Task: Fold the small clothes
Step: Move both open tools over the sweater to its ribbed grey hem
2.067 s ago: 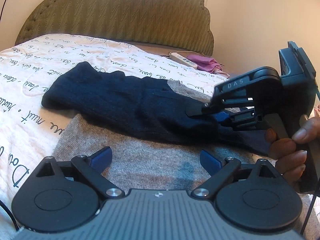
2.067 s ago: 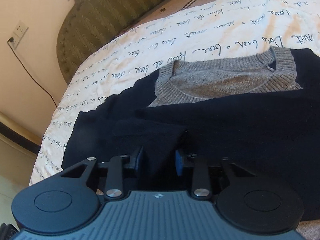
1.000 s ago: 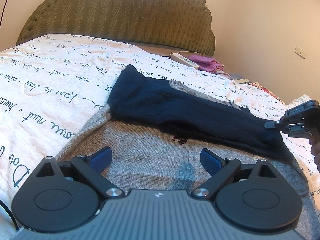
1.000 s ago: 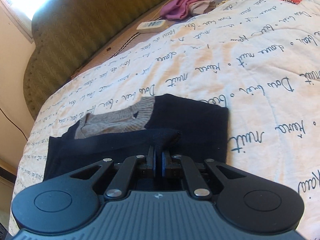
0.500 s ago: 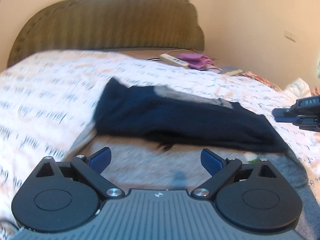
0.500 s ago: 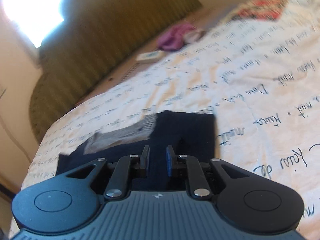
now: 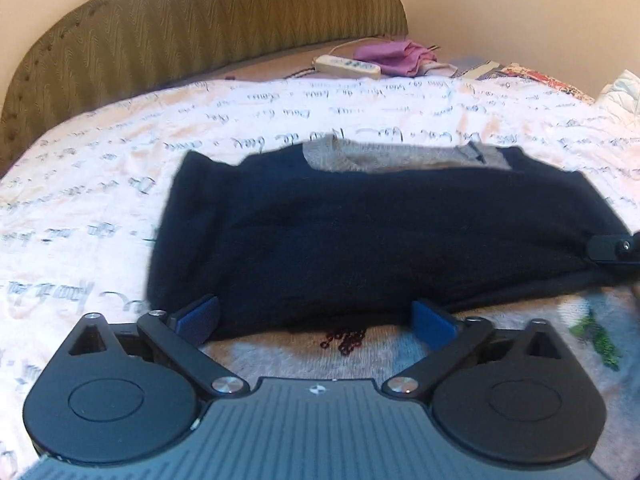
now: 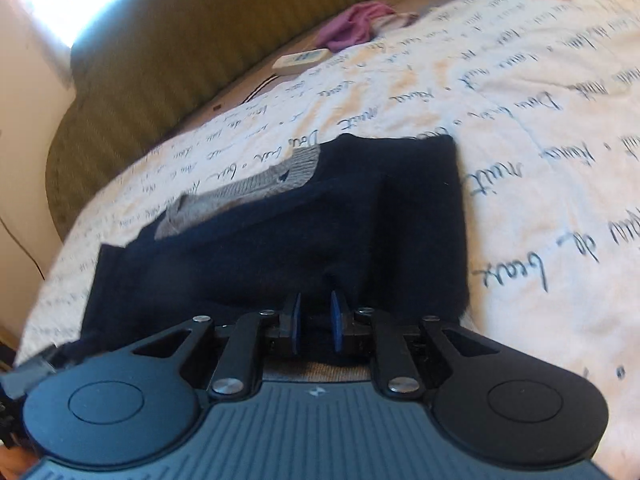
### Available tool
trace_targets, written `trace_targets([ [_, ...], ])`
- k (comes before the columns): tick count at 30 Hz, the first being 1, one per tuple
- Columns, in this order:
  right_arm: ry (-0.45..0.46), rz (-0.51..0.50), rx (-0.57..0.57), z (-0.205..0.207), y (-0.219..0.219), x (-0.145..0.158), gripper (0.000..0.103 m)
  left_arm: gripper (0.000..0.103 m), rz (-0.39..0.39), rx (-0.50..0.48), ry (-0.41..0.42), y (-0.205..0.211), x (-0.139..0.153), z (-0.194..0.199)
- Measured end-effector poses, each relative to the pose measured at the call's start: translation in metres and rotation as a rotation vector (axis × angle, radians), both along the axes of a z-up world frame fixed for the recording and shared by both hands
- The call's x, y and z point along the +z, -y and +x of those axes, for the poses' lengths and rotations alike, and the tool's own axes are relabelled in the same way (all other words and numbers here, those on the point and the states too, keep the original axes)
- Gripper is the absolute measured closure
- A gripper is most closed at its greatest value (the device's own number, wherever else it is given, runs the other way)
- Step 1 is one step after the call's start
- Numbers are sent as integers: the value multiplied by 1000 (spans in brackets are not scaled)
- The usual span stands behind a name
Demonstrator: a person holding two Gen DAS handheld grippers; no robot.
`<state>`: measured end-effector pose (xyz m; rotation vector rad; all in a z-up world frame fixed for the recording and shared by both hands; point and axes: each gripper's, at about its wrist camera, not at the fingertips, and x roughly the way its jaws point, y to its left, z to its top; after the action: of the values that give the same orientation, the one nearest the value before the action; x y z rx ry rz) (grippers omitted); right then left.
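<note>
A small grey knit sweater (image 7: 360, 344) with dark navy sleeves (image 7: 380, 232) lies on the bed. The sleeves are folded across its chest, and the grey collar (image 7: 392, 156) shows behind them. My left gripper (image 7: 316, 314) is open and empty, low over the grey body at the sleeve's near edge. My right gripper (image 8: 314, 322) is partly open just above the navy sleeve (image 8: 320, 232), holding nothing. Its tip (image 7: 612, 248) shows at the right edge of the left wrist view.
The white quilt (image 7: 100, 184) with handwritten script covers the bed. A green padded headboard (image 7: 200, 20) stands behind. A white remote (image 7: 346, 66) and a purple cloth (image 7: 396, 56) lie near the headboard. A patterned fabric (image 7: 540, 78) lies at the far right.
My right gripper pulled the navy sleeve across the sweater to the right, then opened and let it go. My left gripper moved back and turned toward the garment's centre.
</note>
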<state>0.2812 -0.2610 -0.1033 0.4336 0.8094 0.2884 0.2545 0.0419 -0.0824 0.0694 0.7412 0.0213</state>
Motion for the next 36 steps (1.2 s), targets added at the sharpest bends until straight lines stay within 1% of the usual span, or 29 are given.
trace_targets([
  [1,20,-44,6,-10,-3,6,87,5,-7,2,0,-2,5,-8],
  [3,53,-108,34,-31,-9,11,86,3,-53,-2,-6,-8,8,-23],
  [5,50,-152,62,-48,-15,7,86,2,-84,-13,-38,-11,3,-32],
  [6,41,-184,67,-54,-19,2,86,3,-78,-13,-64,-10,-3,-33],
  [7,31,-224,66,-58,-22,-5,86,0,-53,-11,-74,-7,-8,-36],
  [8,58,-234,59,-65,-22,-7,86,0,-31,-15,-59,-6,-11,-41],
  [9,66,-240,48,-71,-23,-7,86,0,-20,-19,-49,-5,-11,-48],
  [10,61,-244,38,-76,-23,-6,86,0,-22,-19,-56,-5,-11,-52],
  [12,57,-248,29,-85,-24,-3,80,0,-28,-16,-68,-6,-11,-57],
  [13,56,-247,30,-90,-25,-2,71,0,-29,-14,-70,-6,-11,-61],
  [14,58,-244,34,-93,-25,-3,59,0,-30,-12,-70,-7,-12,-65],
  [15,62,-241,41,-98,-26,-3,51,0,-29,-11,-68,-7,-12,-69],
  [16,67,-244,48,-102,-28,-4,42,0,-28,-9,-66,-7,-13,-74],
  [20,84,-315,54,-116,-39,-6,39,0,-36,6,-67,-8,-13,-89],
  [24,96,-345,48,-132,-42,-8,38,0,-32,9,-61,-7,-13,-105],
  [26,95,-355,48,-140,-43,-9,31,0,-31,7,-56,-7,-13,-113],
  [32,119,-399,34,-164,-51,-13,23,0,-32,-1,-56,-7,-14,-131],
  [36,122,-420,19,-172,-55,-14,20,0,-31,-2,-56,-6,-13,-141],
])
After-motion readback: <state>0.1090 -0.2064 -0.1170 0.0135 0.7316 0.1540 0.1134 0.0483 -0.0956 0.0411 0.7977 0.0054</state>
